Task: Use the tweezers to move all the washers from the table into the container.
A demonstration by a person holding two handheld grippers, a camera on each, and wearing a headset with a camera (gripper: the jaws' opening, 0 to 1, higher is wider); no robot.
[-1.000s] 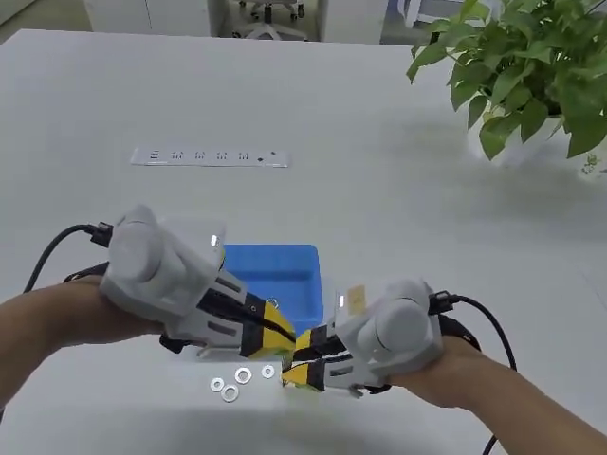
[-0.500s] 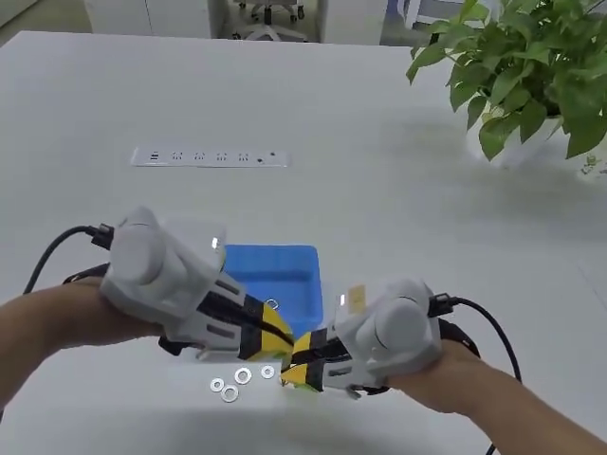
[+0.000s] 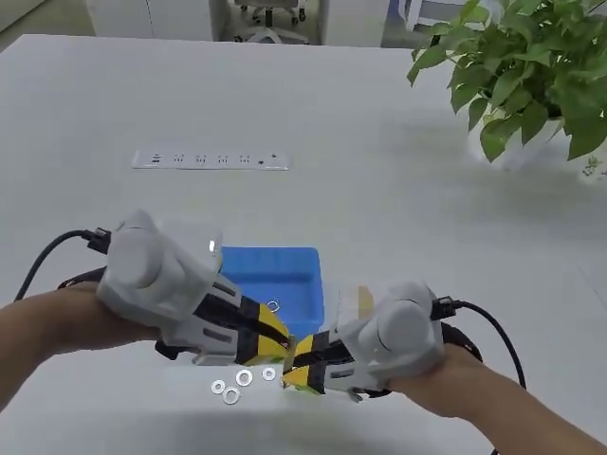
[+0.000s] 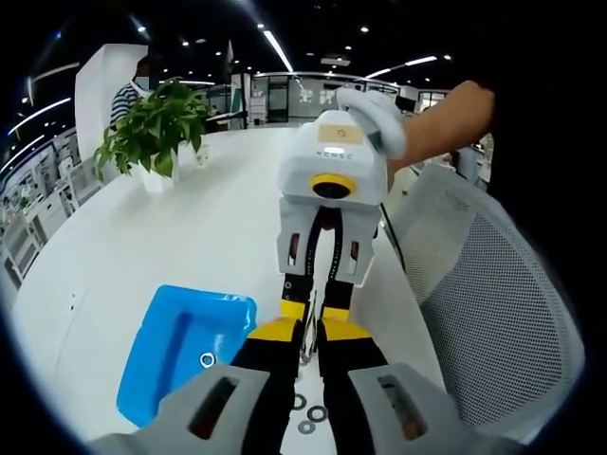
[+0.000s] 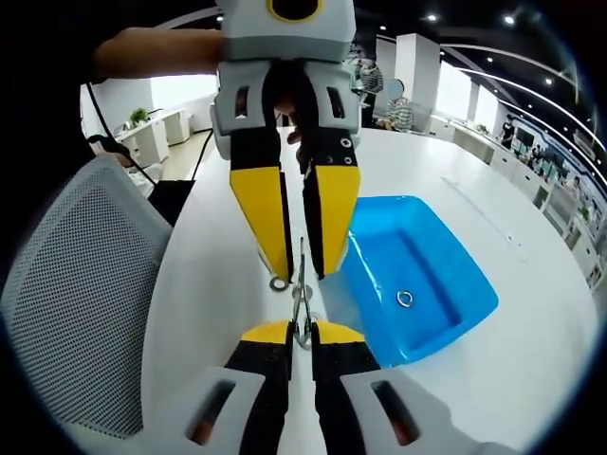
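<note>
Thin metal tweezers (image 5: 302, 305) stand between the yellow tips of both grippers, which meet tip to tip. My right gripper (image 5: 302, 334) is shut on one end of the tweezers (image 4: 305, 343), and my left gripper (image 4: 310, 334) closes on them from the opposite side. In the head view the left gripper (image 3: 278, 339) and right gripper (image 3: 298, 365) touch just in front of the blue container (image 3: 294, 267), which holds one washer (image 3: 272, 306). Several washers (image 3: 230, 387) lie on the white table under the jaws. One washer (image 5: 278, 283) lies beside the tweezers.
A white power strip (image 3: 209, 159) lies farther back on the table (image 3: 379, 190). A potted plant (image 3: 522, 76) stands at the back right. A mesh office chair (image 5: 85, 284) is at the table's near edge. Cables trail from both grippers.
Both grippers stay pressed together over the washers, having sunk only slightly toward the table. The washers and the container have not moved.
</note>
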